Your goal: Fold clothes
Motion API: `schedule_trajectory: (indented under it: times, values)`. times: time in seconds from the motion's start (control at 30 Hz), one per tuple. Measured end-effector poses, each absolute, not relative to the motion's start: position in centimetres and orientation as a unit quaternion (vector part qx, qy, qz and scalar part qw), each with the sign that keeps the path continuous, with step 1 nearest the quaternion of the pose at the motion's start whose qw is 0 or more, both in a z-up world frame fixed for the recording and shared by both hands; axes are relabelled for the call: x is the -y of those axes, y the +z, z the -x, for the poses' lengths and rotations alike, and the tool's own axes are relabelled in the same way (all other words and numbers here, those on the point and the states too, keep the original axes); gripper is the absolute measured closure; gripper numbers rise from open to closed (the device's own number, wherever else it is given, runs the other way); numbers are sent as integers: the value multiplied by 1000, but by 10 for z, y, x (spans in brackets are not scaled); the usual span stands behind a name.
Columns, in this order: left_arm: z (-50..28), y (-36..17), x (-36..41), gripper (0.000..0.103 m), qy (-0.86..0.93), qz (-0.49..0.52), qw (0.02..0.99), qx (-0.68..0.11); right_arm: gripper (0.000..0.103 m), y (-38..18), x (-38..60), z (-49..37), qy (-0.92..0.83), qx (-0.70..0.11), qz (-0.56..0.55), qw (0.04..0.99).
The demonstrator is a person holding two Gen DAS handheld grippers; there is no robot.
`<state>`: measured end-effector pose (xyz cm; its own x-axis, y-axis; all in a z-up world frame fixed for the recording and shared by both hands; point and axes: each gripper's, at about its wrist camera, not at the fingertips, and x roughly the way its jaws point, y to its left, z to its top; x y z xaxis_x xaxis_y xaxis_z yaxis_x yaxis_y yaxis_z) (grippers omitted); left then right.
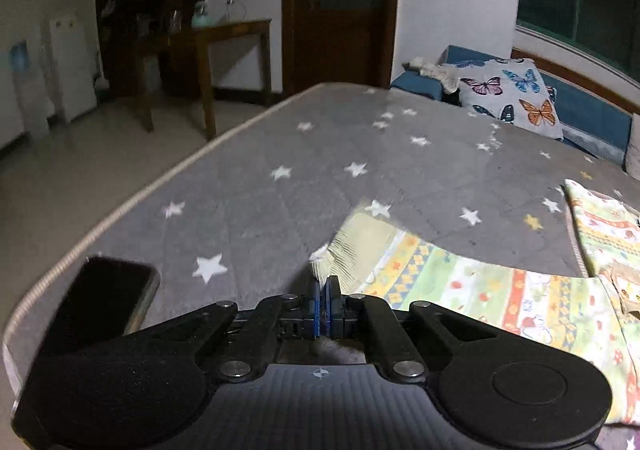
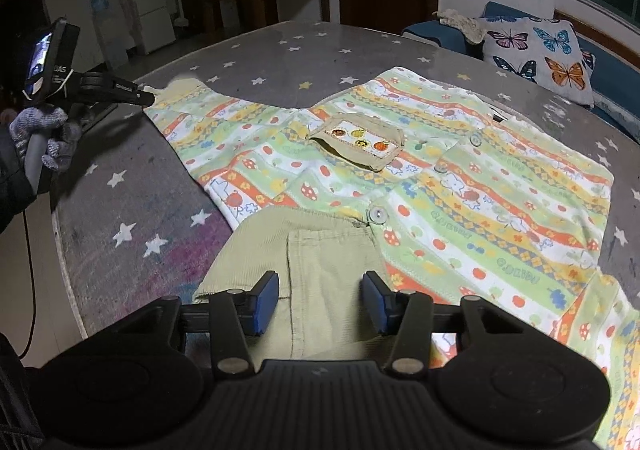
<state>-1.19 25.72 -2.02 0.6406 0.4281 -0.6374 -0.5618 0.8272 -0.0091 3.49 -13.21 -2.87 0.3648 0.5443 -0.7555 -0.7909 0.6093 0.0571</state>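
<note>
- The patterned shirt (image 2: 440,186) is lying spread flat on the grey star-print bed (image 2: 132,210), with its long axis running from about 10 o'clock to 4 o'clock in the right wrist view.
- The left gripper (image 1: 322,292) is sitting right at the far sleeve's ribbed cuff (image 1: 352,250). Its blue pads are pressed together, and the cuff edge looks to be pinched between them, though the view is a bit blurry there.
- From the right wrist view you can see that same gripper out at 10 o'clock, in a gloved hand (image 2: 44,134), with the tip touching the sleeve end.
- The right gripper (image 2: 320,300) is hovering over the near sleeve's khaki cuff (image 2: 304,262), which is lying dead ahead at 12 o'clock between the pads.
- Its jaws are standing about half apart. The pads are straddling the cuff fabric but not squeezing it, as far as I can tell.
- My guess: each hand is nearest its own sleeve, so the next fold probably turns on bringing both cuffs inward across the chest pocket (image 2: 356,142).
</note>
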Motion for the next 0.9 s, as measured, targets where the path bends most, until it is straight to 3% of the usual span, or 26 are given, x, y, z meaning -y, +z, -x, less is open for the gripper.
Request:
schedule_trajectory:
  times: [0.3, 0.4, 0.47, 0.53, 0.9]
  values:
    - [9, -19, -242, 94, 280, 59, 896, -339, 60, -23, 126, -32, 421, -373, 164, 810]
    - [14, -7, -225, 93, 262, 41, 906, -330, 78, -29, 126, -34, 409, -379, 166, 813]
    - [17, 2, -208, 93, 231, 30, 918, -322, 95, -29, 129, -37, 401, -381, 158, 818]
    - [18, 9, -184, 93, 195, 8, 930, -313, 99, -26, 134, -37, 395, -378, 150, 824]
    - [-14, -14, -48, 91, -26, -97, 943, -318, 102, 11, 172, -47, 378, -355, 57, 853]
